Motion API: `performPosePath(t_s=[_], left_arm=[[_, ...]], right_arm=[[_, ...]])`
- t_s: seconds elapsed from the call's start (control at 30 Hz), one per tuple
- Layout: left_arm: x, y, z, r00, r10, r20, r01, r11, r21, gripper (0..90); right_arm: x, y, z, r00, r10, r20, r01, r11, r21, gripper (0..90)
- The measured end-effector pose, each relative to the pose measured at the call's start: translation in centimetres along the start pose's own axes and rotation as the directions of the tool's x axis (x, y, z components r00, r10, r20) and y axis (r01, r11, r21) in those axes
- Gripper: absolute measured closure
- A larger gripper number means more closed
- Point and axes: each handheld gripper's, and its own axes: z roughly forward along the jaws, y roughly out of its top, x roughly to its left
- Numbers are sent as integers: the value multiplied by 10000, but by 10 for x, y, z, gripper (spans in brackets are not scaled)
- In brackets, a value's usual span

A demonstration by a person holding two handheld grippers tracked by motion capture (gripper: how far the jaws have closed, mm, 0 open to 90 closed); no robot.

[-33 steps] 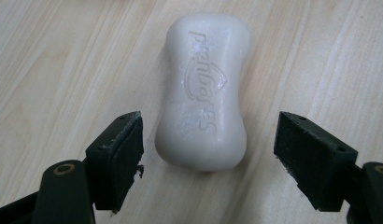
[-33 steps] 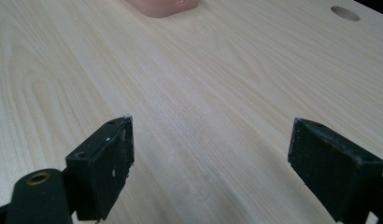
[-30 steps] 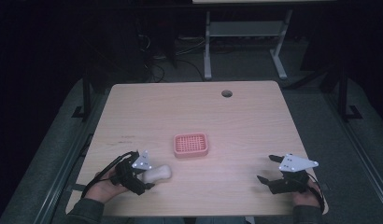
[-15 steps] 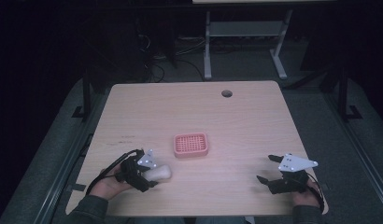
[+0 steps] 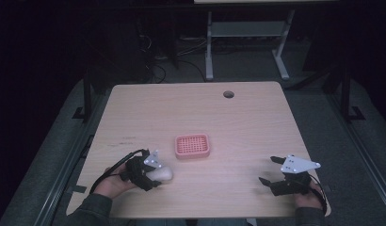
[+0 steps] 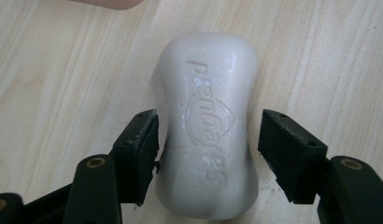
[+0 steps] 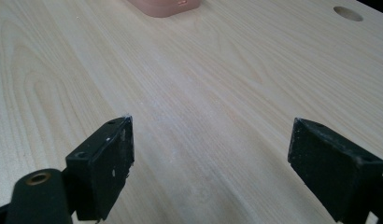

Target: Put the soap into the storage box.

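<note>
Left gripper point(image 6: 208, 158) — jaws part-closed and just now closing around a white soap bar point(image 6: 209, 126); bar lying flat on the table, embossed side up, between the two black pads. One pad at or against the bar's side, the other just clear with a sliver of wood showing between; no firm pinch to be seen. Same gripper in the high view point(image 5: 151, 175), at the near left of the table point(image 5: 238, 127), soap bar point(image 5: 162, 173) at its tip.

Just beyond the bar, ahead and a little to the right of the left gripper: pink slotted soap dish point(image 5: 192, 145), apart from the bar.

Right gripper point(image 7: 210, 163) — jaws spread wide, nothing between them but bare wood; low over the near right of the table, well apart from the dish point(image 7: 164, 5) ahead of it. In the high view point(image 5: 271, 170), grey plate on top.

Far edge of the table: round cable hole point(image 5: 228, 94).
</note>
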Motion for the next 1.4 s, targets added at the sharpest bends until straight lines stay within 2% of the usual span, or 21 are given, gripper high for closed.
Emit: performPosePath(t_s=[0.43, 0.87, 1.4], left_arm=[[2, 5, 7, 9998, -60, 181, 56, 9996, 260, 461], [5, 6, 11, 9991, -189, 388, 177, 9994, 297, 486], [4, 7, 8, 9989, -287, 380, 279, 9994, 217, 494]], right_arm=[[0, 0, 0, 10000, 8, 11, -8, 10000, -22, 138], [0, 0, -1, 10000, -6, 14, 6, 10000, -46, 137], [0, 0, -2, 10000, -8, 42, 8, 10000, -98, 137]])
